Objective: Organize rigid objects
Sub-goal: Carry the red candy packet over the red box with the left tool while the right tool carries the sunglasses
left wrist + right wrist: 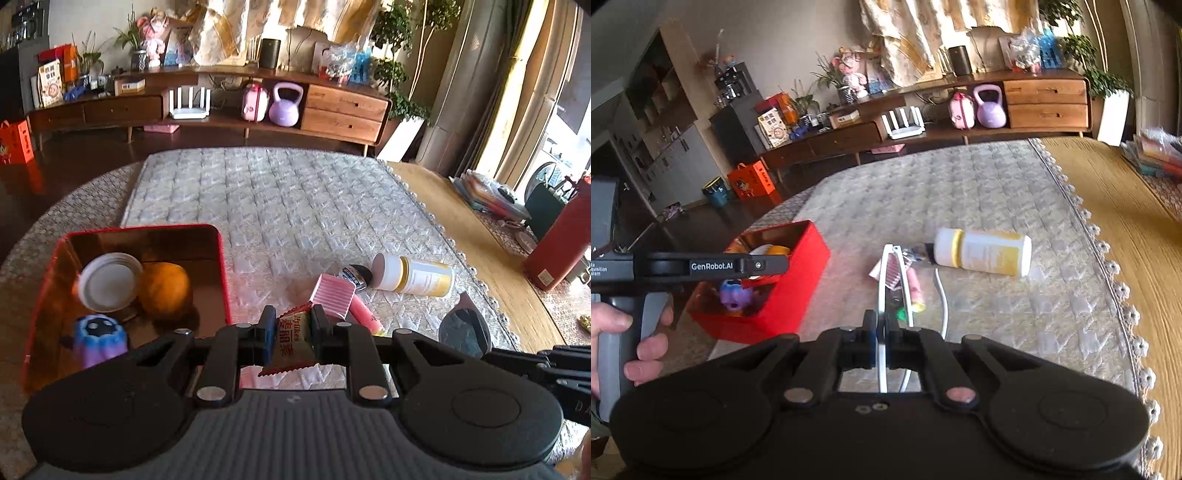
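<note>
Your left gripper (293, 325) fingers pinch a snack packet (291, 341) between them, lifted clear of the bench (295, 206). Just left of those fingers sits the red tin (223, 273), holding a white lid (109, 282), an orange (166, 290) and a purple toy (98, 338). Your right gripper (882, 338) fingers are pressed together on a thin white-rimmed object (882, 295). Beyond them a white bottle (984, 251) lies on its side.
</note>
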